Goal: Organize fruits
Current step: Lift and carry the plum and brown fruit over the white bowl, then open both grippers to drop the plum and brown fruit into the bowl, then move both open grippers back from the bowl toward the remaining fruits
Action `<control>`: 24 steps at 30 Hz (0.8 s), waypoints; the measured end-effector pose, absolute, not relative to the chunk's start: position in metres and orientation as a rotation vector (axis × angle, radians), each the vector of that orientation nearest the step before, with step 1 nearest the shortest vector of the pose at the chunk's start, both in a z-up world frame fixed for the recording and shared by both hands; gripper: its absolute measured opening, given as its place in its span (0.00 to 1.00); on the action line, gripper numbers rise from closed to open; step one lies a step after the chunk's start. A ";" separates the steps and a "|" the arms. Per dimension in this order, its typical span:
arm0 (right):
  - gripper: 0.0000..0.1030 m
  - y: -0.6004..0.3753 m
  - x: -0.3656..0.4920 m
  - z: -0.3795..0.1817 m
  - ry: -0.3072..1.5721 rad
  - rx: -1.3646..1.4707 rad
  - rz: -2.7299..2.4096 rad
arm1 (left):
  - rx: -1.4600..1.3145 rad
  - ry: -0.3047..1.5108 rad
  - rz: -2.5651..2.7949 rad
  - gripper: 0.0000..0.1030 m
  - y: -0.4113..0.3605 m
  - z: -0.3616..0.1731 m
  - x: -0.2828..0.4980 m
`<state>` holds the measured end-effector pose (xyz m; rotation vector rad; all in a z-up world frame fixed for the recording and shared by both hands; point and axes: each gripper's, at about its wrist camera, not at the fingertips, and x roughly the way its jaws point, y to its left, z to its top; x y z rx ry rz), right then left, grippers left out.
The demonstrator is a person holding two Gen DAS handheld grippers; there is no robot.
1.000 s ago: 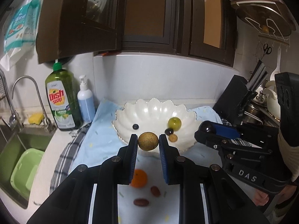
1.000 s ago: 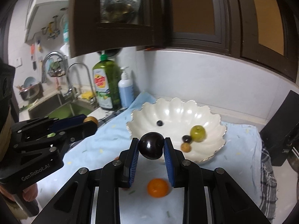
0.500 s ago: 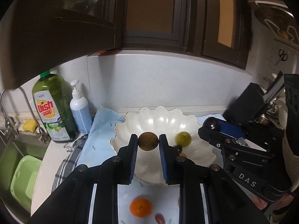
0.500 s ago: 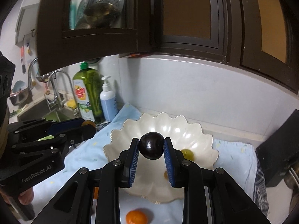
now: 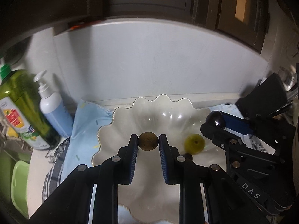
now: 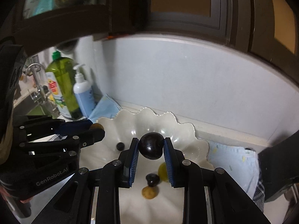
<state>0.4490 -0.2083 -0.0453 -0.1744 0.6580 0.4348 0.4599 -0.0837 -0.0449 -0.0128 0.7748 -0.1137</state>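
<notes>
While both fruits are hanging over the scalloped white bowl (image 5: 119, 115), the left gripper (image 5: 148, 143) is pinching a small brown round fruit (image 5: 148, 141) between its blue pads, above the bowl's middle, and the right gripper (image 6: 151, 146) is clamping a dark plum (image 6: 151, 145) above the bowl's near-centre. Already lying in the bowl: a green fruit (image 5: 194, 143), a small dark berry (image 6: 120, 146) toward the bowl's left side, another dark fruit (image 6: 152, 179) and a tan one (image 6: 149, 192) touching it. Risks, as a guess: both round fruits are being held by narrow contact at the pad tips, so either could be slipping out early; letting go from this height could be making them bounce, roll across the glossy sloping bowl, knock the fruits inside, or hop over the low rim onto the blue cloth (image 5: 87, 119) beside the bowl. The two grippers are sitting close together over the bowl, so they might be bumping each other. Dish soap bottle (image 5: 24, 110) and pump bottle (image 5: 54, 112) are standing left of the bowl, well clear.
</notes>
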 end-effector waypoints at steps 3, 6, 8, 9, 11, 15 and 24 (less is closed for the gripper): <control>0.27 -0.209 0.468 -0.054 0.690 -0.162 0.425 | 0.001 0.806 -0.114 0.23 -0.088 -0.053 0.478; 0.27 -0.209 0.482 -0.061 0.714 -0.167 0.412 | 0.008 0.840 -0.115 0.23 -0.091 -0.062 0.495; 0.27 -0.209 0.492 -0.067 0.731 -0.171 0.401 | 0.004 0.862 -0.116 0.23 -0.092 -0.066 0.505; 0.27 -0.209 0.497 -0.069 0.739 -0.172 0.397 | 0.002 0.876 -0.118 0.23 -0.092 -0.069 0.510; 0.27 -0.209 0.505 -0.073 0.757 -0.168 0.395 | 0.003 0.893 -0.116 0.23 -0.092 -0.073 0.518; 0.27 -0.211 0.515 -0.081 0.790 -0.157 0.388 | 0.016 0.910 -0.107 0.23 -0.093 -0.080 0.528; 0.43 -0.216 0.523 -0.090 0.816 -0.128 0.346 | 0.030 0.912 -0.057 0.45 -0.089 -0.080 0.533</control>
